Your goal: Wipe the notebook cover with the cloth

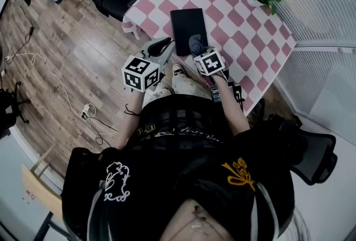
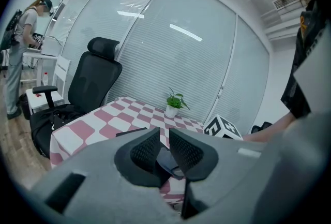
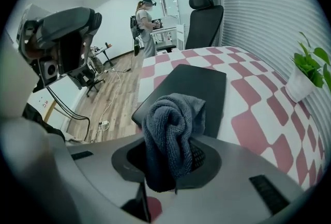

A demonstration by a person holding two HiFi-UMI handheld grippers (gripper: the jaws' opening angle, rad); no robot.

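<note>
Checked table [image 1: 239, 28] bears a black notebook [image 1: 186, 25] near its front edge. Right gripper [image 3: 170, 158] pinches a grey cloth [image 3: 173, 124] over the notebook's near end. Left gripper [image 2: 164, 138], slightly spread and empty, hangs alongside.

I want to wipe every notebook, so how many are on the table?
1. The black notebook lies flat on the checkered table, near the person's side, just beyond the cloth held in the right claw. No second one shows.
</note>
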